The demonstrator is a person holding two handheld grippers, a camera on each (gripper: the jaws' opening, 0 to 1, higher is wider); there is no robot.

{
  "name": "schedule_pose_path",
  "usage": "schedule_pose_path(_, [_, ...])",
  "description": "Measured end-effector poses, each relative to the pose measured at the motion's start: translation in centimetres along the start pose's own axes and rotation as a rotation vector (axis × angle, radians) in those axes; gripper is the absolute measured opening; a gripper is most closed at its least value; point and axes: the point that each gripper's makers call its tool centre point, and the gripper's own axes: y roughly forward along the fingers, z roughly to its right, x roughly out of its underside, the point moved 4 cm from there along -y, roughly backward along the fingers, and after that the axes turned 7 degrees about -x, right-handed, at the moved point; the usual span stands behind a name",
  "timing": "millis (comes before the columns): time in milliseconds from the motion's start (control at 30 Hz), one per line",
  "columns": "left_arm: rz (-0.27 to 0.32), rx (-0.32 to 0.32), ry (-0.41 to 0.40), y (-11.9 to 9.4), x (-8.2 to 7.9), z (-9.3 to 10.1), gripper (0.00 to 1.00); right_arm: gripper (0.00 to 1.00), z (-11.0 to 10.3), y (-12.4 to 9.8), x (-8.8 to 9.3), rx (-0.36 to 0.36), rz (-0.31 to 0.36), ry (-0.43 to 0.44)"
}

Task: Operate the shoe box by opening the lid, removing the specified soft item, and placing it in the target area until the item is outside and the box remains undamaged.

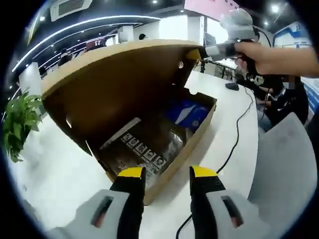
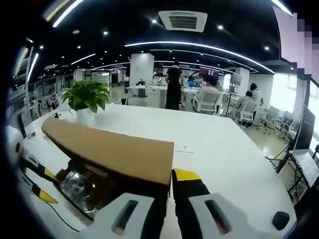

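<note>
Right gripper (image 2: 169,186) clamped, left gripper (image 1: 167,174) jaws parted

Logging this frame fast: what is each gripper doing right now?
Left gripper: open, holding nothing, in front of the box.
Right gripper: shut on the lid, holding it up.

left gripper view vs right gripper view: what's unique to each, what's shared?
Left gripper view: the box interior, with a blue item at the far end and a clear plastic bag with printed symbols; a black cable on the table; the left gripper open near the box's edge.

Right gripper view: a ceiling air vent and people at desks.

Both: the shoe box, its lid raised by the right gripper, and a potted plant.
</note>
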Motion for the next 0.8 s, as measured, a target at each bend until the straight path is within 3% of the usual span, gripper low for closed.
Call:
schedule_pose_path(67, [-0.046, 0.012, 0.071, 0.4, 0.4, -0.2, 0.3, 0.0, 0.0, -0.1, 0.1, -0.003, -0.003, -0.003])
schedule_pose_path(133, [-0.061, 0.022, 0.073, 0.7, 0.4, -0.3, 0.29, 0.0, -0.1, -0.1, 0.1, -0.003, -0.006, -0.002])
schedule_pose_path(200, [-0.104, 0.094, 0.11, 1.1, 0.9, 0.0, 0.27, 0.0, -0.1, -0.2, 0.1, -0.007, -0.011, -0.011])
schedule_pose_path(267, [-0.16, 0.069, 0.192, 1.4, 1.6, -0.5, 0.23, 0.0, 0.0, -0.1, 0.0, -0.014, -0.015, -0.02])
schedule_pose_path(433, [-0.18, 0.124, 0.288, 1.9, 1.8, -0.2, 0.2, 0.0, 0.1, -0.1, 0.1, -0.032, -0.02, -0.017])
schedule_pose_path(600, [-0.205, 0.139, 0.313, 2.7, 1.6, -0.2, 0.15, 0.0, 0.1, 0.0, 0.1, -0.036, -0.021, 0.007])
schedule_pose_path(800, [-0.206, 0.173, 0.281, 3.0, 1.7, -0.3, 0.12, 0.0, 0.1, 0.0, 0.3, -0.026, -0.027, 0.02])
